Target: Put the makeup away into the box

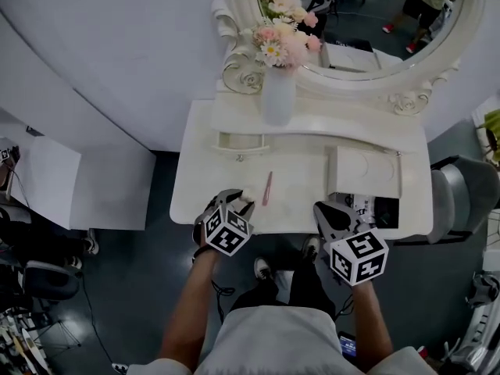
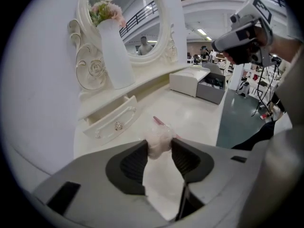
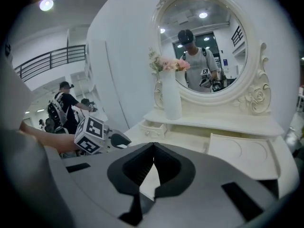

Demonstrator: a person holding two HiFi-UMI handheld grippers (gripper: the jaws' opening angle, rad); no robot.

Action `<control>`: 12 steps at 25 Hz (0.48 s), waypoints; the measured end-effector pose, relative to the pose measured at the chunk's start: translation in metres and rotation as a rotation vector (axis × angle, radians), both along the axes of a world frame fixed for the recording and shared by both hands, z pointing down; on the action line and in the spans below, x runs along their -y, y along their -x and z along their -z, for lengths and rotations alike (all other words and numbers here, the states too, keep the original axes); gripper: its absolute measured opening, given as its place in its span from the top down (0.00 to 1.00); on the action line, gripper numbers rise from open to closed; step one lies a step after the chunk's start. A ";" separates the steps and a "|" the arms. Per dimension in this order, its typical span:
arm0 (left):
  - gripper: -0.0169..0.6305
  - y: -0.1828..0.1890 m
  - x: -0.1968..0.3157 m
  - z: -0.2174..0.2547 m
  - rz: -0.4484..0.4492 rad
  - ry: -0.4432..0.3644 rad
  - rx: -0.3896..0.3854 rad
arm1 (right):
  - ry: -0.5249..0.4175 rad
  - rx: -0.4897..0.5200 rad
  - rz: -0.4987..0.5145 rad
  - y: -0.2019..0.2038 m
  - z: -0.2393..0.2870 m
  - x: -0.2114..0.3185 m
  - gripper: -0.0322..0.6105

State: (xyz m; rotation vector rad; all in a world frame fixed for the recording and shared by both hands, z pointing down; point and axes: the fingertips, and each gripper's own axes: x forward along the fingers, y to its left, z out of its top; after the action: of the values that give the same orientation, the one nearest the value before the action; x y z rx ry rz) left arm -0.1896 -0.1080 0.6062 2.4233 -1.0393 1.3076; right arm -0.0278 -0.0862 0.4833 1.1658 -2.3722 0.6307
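Now, surface: white dressing table (image 1: 297,174), bare and pale across the middle, curved near edge.
Back of table: oval mirror (image 1: 367,22) in a carved white frame on the far side; tall white vase (image 1: 278,96) of pink flowers (image 1: 283,41) just left of it.
Drawer: small white drawer (image 1: 241,141) below the vase, pulled partly out, round knob showing in the left gripper view.
Box: white box (image 1: 366,172) on the right part of the table, near part open and dark inside.
Left gripper (image 1: 238,199): over the near left part of the table, jaws pressed on a pale pink puff (image 2: 159,139), gripped at the tips.
Puff: between the left gripper's jaws, well apart from the box.
Pink stick (image 1: 267,187): lying flat on the table just right of the left gripper, pointing near to far.
Right gripper (image 1: 332,209): at the near edge just beside the box, jaws closed together, nothing between them.
Room: white curved wall (image 1: 117,53) behind the table, dark grey-green floor (image 1: 156,287), grey chair (image 1: 461,198) at the right.
Background: a person (image 3: 66,108) standing at the far left in the right gripper view, balcony railing (image 3: 52,61) above.
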 end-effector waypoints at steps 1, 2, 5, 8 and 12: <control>0.68 -0.001 -0.002 0.008 0.005 -0.017 -0.008 | -0.005 0.002 -0.009 -0.004 0.002 -0.004 0.95; 0.68 -0.004 -0.004 0.017 0.009 -0.035 -0.016 | -0.011 0.003 -0.019 -0.008 0.005 -0.007 0.95; 0.68 -0.015 -0.009 0.045 -0.002 -0.092 -0.030 | -0.029 0.003 -0.044 -0.021 0.015 -0.018 0.95; 0.68 -0.032 -0.012 0.071 -0.031 -0.145 -0.046 | -0.051 -0.003 -0.070 -0.035 0.026 -0.024 0.95; 0.68 -0.065 -0.013 0.100 -0.088 -0.203 -0.082 | -0.083 -0.006 -0.118 -0.058 0.038 -0.031 0.95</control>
State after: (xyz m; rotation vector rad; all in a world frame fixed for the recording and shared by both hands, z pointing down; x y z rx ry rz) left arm -0.1247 -0.0949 0.5061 2.6751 -1.1037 1.1679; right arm 0.0300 -0.0550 0.4453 1.3499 -2.3577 0.5706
